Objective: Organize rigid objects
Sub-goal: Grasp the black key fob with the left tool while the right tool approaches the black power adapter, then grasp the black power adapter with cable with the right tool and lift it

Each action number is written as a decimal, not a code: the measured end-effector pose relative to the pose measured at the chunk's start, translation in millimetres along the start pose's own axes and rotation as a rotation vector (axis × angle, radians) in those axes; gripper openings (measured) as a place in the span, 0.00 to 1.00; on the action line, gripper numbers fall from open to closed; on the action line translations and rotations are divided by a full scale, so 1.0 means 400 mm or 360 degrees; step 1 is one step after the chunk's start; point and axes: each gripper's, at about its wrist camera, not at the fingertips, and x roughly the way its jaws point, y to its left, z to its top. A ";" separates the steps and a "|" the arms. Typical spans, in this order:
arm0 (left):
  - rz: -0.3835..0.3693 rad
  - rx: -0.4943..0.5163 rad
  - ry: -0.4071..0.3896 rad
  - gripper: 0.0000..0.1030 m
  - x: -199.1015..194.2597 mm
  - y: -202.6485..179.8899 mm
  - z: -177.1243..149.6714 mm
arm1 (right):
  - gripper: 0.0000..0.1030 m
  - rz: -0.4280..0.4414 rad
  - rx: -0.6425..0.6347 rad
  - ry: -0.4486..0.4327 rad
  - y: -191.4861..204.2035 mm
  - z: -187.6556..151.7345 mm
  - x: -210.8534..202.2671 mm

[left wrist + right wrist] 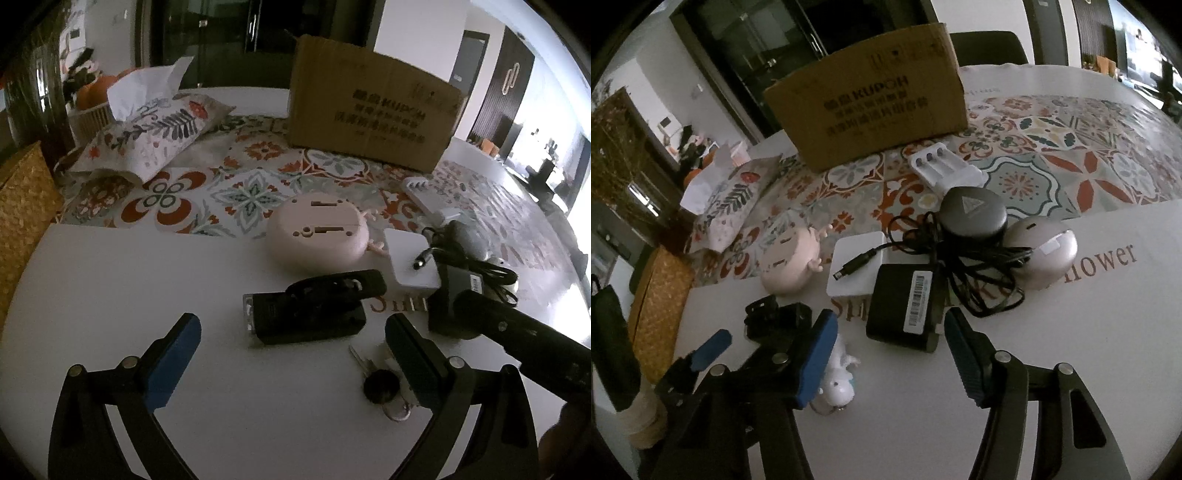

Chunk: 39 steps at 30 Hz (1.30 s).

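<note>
- Left hand-held gripper (291, 354) is hanging wide open, empty, near the black device (306, 314).
- Right hand-held gripper (890, 354) is gaping empty before the power adapter (905, 306): rigid, fairly light; grip its flat sides, avoiding the loose cable (975, 258).

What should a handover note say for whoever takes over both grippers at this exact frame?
Left gripper: open, empty, low over the white table, fingers flanking the space before the black device.
Right gripper: open, empty, pointed at the black power adapter.
Things: the adapter's tangled cable lies over a white square box. Pink round gadget, dark round puck, silver mouse-like shell, white battery charger, keys and a small white figurine are scattered loose on the table.
Done: nothing visibly sorted.
Left: everything; the cardboard box behind is a likely destination.
</note>
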 end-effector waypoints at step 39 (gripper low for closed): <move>0.0050 0.0031 -0.0014 0.73 0.041 0.020 0.007 | 0.56 -0.0193 -0.0130 0.0100 0.005 0.010 0.073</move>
